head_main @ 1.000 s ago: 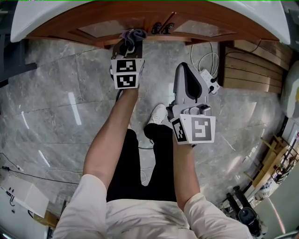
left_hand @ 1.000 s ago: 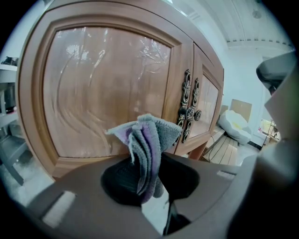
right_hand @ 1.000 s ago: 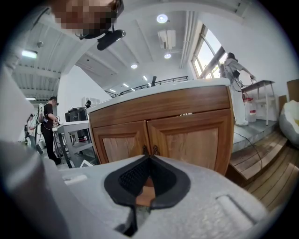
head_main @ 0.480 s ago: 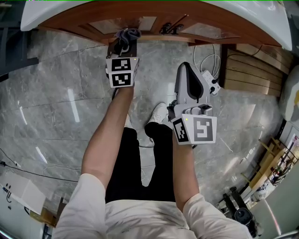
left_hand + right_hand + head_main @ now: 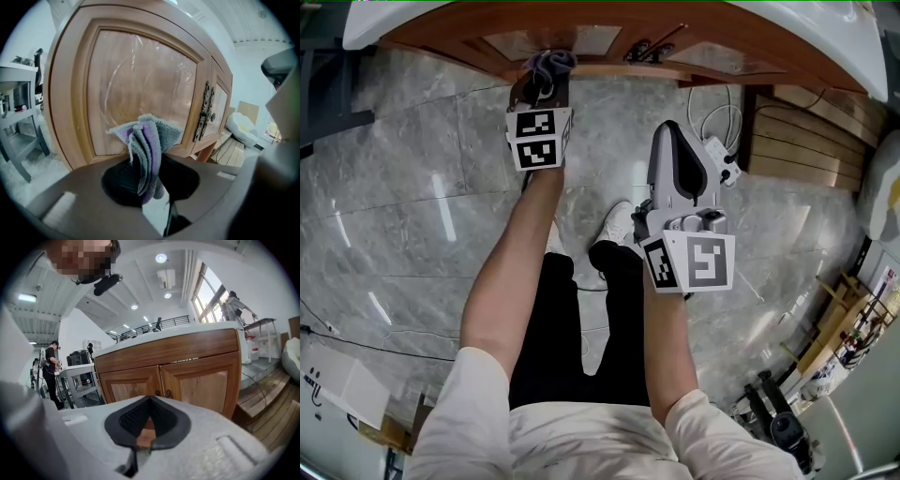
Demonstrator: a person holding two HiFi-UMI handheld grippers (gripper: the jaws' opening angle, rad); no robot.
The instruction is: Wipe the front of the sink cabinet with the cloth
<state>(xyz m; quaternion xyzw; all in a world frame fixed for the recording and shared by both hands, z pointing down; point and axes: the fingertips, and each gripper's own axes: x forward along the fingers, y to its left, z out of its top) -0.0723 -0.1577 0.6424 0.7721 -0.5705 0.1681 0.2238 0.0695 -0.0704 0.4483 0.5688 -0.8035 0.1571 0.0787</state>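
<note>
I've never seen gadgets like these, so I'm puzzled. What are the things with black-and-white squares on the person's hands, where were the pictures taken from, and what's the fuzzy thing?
There is no robot here. A person holds a pincer tool in each hand, and the squared cubes are part of the tools. One picture comes from a camera on the person's head, looking down at the arms and the grey floor. The other two come from small cameras riding on each tool. The left gripper pinches a grey and purple cloth right in front of the wooden sink cabinet. The right gripper is shut, holds nothing and hangs farther back.
</note>
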